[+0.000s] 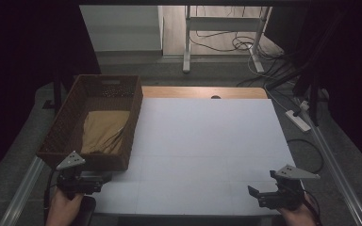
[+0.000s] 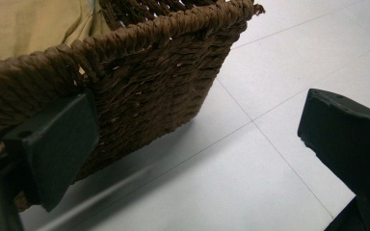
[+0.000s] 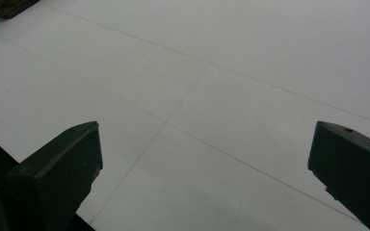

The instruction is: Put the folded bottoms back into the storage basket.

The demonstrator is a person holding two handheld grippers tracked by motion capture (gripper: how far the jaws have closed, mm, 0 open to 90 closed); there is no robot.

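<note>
A brown wicker basket point(image 1: 99, 94) stands at the left of the white table point(image 1: 207, 141), with a folded tan cloth point(image 1: 104, 132) lying inside it. My left gripper point(image 1: 99, 178) is held just in front of the basket's near wall. In the left gripper view it point(image 2: 197, 144) is open and holds nothing; the basket wall point(image 2: 159, 82) rises close ahead on the left, and the cloth point(image 2: 24, 24) shows over the rim. My right gripper point(image 1: 257, 195) is near the table's front right edge. In the right gripper view it point(image 3: 202, 163) is open over bare table point(image 3: 221, 72).
A wooden strip point(image 1: 202, 92) runs along the table's far edge. On the floor beyond are a white desk frame point(image 1: 186, 42), loose cables point(image 1: 245, 44) and a power strip point(image 1: 298, 120). A corner of the basket point(image 3: 5, 6) shows in the right gripper view.
</note>
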